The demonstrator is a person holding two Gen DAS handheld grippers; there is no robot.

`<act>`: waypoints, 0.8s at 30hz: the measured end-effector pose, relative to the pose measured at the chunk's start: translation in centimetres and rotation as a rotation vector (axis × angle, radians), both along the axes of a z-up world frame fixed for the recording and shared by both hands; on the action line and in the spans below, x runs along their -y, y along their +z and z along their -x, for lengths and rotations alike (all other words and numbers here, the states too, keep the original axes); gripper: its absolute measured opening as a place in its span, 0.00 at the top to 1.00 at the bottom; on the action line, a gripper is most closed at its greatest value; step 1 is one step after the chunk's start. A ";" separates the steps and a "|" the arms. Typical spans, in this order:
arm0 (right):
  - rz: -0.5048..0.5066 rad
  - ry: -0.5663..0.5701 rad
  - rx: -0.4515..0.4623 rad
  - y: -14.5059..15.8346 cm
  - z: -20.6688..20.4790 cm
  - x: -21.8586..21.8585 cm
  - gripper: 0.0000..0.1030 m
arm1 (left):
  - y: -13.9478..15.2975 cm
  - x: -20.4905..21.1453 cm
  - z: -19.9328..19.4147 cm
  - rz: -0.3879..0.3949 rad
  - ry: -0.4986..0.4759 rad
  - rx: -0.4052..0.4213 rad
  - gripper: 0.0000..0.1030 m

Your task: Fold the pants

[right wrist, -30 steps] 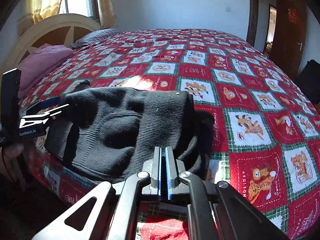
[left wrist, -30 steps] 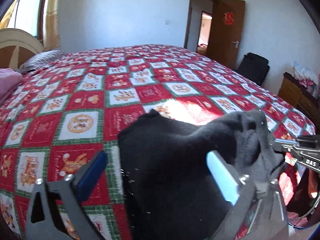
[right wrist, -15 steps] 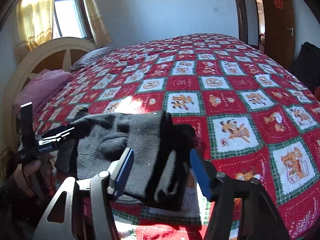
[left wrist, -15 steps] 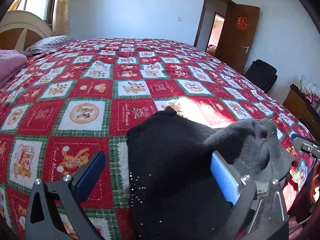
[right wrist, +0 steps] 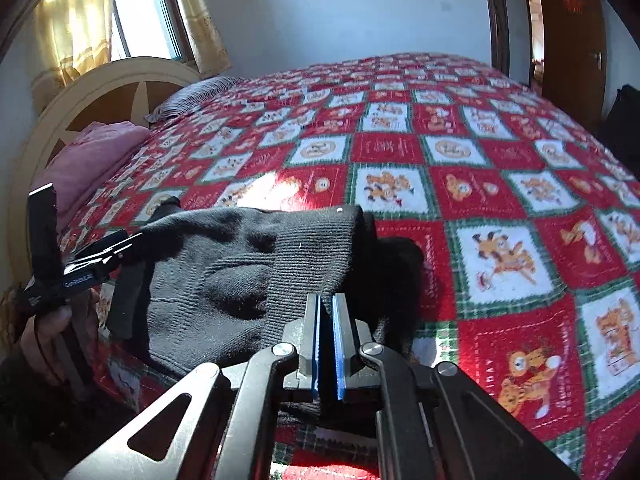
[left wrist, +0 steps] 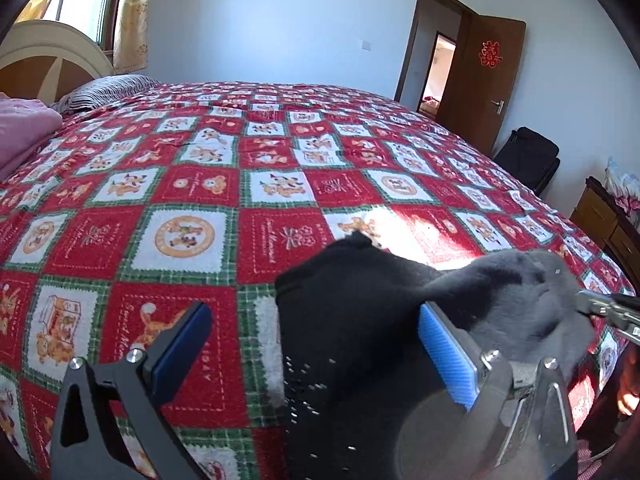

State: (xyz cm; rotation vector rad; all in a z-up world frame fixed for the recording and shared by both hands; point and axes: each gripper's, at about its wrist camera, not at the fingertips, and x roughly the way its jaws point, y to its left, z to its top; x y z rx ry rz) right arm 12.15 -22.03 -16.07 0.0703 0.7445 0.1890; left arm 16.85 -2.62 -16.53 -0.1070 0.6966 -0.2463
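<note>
Left wrist view: the left hand-held gripper [left wrist: 316,354] is seen with its blue-padded jaws spread wide and nothing clamped between them, though dark cloth lies against the right pad. The black pants [left wrist: 360,344] are bunched at the near edge of the bed [left wrist: 200,184], on its red, white and green checked cover, to the right of centre. At the far right the tip of the right hand-held gripper [left wrist: 608,312] is seen touching the grey, fleecy inner face of the cloth. A pink blanket [left wrist: 24,132] and a striped pillow [left wrist: 108,90] are seen far left by the headboard; a brown door [left wrist: 488,80] stands open at the far right.

Right wrist view: the right hand-held gripper [right wrist: 326,320] is shown closed, a ribbed fold of the pants [right wrist: 240,264] pinched between its pads and lifted slightly off the cover. The left hand-held gripper [right wrist: 80,264] is seen at the left end of the garment; whether it touches the cloth cannot be told here.

The work is judged to be partway: the pants are gathered into a thick, rumpled bundle, not a flat, squared fold. Smoothing, and laying the lifted edge down, appear to be left.
</note>
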 end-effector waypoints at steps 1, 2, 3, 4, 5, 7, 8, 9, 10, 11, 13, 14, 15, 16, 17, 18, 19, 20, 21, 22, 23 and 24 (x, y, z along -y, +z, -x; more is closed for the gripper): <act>0.025 -0.015 0.005 0.3 0.4 0.2 0.95 | 0.0 -0.1 -0.3 -0.008 0.010 0.003 0.00; 0.045 -0.036 -0.004 0.2 0.4 0.5 0.95 | 0.0 -0.2 -0.7 -0.017 0.024 0.006 0.00; 0.051 -0.054 -0.018 -0.2 0.3 1.0 0.95 | -0.3 -0.3 -1.1 -0.022 0.035 0.000 0.00; 0.051 -0.064 -0.048 -1.0 -0.1 1.5 0.95 | -0.8 -0.3 -1.9 -0.025 0.033 -0.026 0.00; 0.054 -0.052 -0.091 -2.0 -0.5 1.6 0.95 | -1.4 -0.2 -2.5 -0.021 0.024 -0.063 0.00; 0.057 -0.044 -0.103 -3.2 -0.6 1.6 0.93 | -2.2 -0.3 -2.9 -0.010 0.027 -0.091 0.00; 0.051 -0.050 -0.090 -3.1 -0.5 1.7 0.89 | -2.4 -0.4 -2.9 -0.009 0.033 -0.095 0.00; 0.051 -0.060 -0.090 -2.9 -0.5 1.8 0.85 | -2.3 -0.4 -2.7 -0.009 0.036 -0.091 0.00; 0.059 -0.081 -0.078 -2.5 -0.5 2.0 0.71 | -2.2 -0.5 -2.5 -0.012 0.039 -0.087 0.00; 0.066 -0.100 -0.057 -2.0 -0.5 2.1 0.61 | -2.0 -0.5 -2.4 -0.016 0.042 -0.082 0.00; 0.062 -0.112 0.022 -0.3 -0.2 2.1 0.61 | -1.5 -0.4 -2.0 -0.023 0.046 -0.066 0.00; 0.030 -0.080 0.065 0.9 -0.1 1.6 0.61 | -1.4 -0.4 -1.9 -0.027 0.044 -0.062 0.00; -0.008 -0.032 0.093 1.7 -0.2 1.1 0.61 | -1.3 -0.3 -2.0 -0.031 0.044 -0.060 0.00; -0.034 0.013 0.110 2.3 -0.3 0.3 0.61 | -1.2 -0.2 -2.0 -0.035 0.041 -0.061 0.00; -0.070 0.095 0.119 2.8 -0.7 -0.9 0.61 | -1.3 -0.1 -2.0 -0.038 0.035 -0.063 0.00; -0.089 0.152 0.112 2.9 -1.1 -2.0 0.60 | -1.3 0.1 -2.1 -0.040 0.034 -0.064 0.00; -0.100 0.201 0.100 2.7 -1.6 -3.0 0.59 | -1.4 0.1 -2.1 -0.041 0.035 -0.064 0.00; -0.094 0.239 0.075 2.2 -2.5 -4.2 0.58 | -1.4 0.1 -2.1 -0.041 0.035 -0.065 0.00; -0.077 0.251 0.045 1.6 -3.3 -5.1 0.58 | -1.5 0.1 -2.1 -0.039 0.034 -0.068 0.00; -0.054 0.245 0.006 0.7 -4.3 -5.8 0.58 | -1.5 0.1 -2.2 -0.036 0.033 -0.070 0.00; -0.038 0.223 -0.027 -0.2 -5.1 -6.0 0.58 | -1.6 0.0 -2.2 -0.035 0.032 -0.072 0.00; -0.025 0.175 -0.064 -1.5 -6.4 -5.7 0.58 | -1.6 0.1 -2.2 -0.036 0.029 -0.074 0.00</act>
